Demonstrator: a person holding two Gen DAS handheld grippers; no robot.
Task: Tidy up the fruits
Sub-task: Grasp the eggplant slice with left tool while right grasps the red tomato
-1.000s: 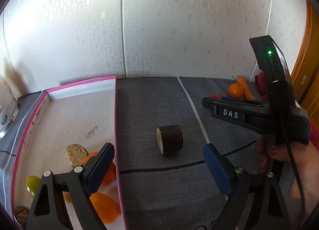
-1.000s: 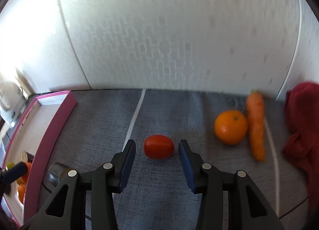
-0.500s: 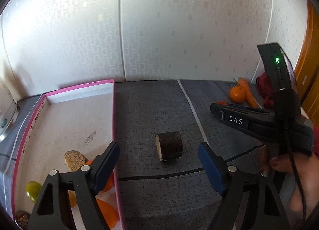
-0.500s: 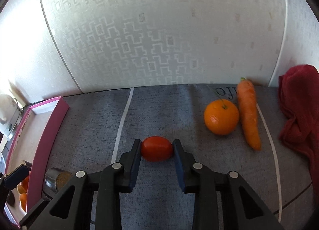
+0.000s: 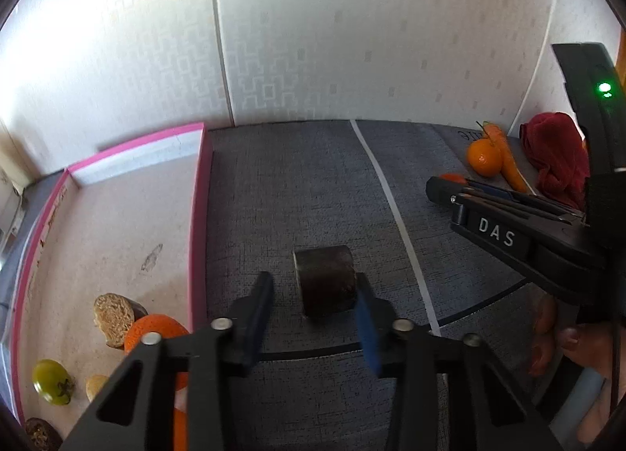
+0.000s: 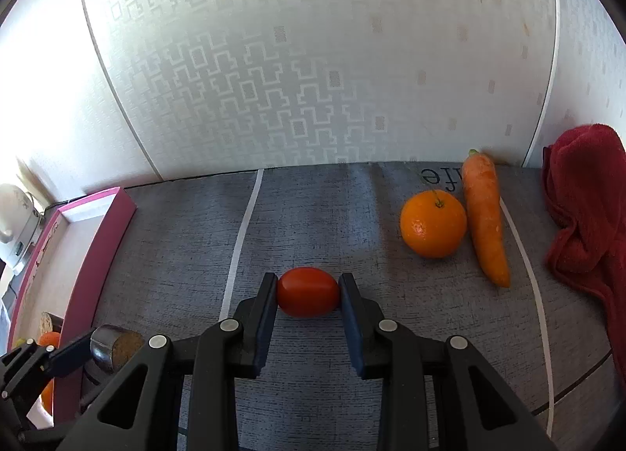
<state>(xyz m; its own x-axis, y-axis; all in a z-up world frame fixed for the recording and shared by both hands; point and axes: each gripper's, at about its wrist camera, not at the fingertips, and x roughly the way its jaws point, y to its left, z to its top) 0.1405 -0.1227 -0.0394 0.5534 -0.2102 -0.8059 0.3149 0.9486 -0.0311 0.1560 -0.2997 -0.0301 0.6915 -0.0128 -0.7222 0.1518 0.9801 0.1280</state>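
Lower centre of each view: the right gripper (image 6: 308, 292) clamps a red tomato (image 6: 307, 291); the left gripper (image 5: 313, 296) is closing around a dark cylinder (image 5: 325, 279), its left pad apart.

Fruits on the bench and in the pink tray

A red tomato (image 6: 307, 291) lies on its side mid-bench; at its 2 o'clock an orange (image 6: 433, 224) touches a carrot (image 6: 484, 214) pointing tip-near. A dark cylinder (image 5: 325, 279) lies on its side at the tomato's 8 o'clock. The tray (image 5: 199, 216) holds a green tomato (image 5: 52, 381), orange fruits (image 5: 156, 333) and a cut brown piece (image 5: 113, 318).
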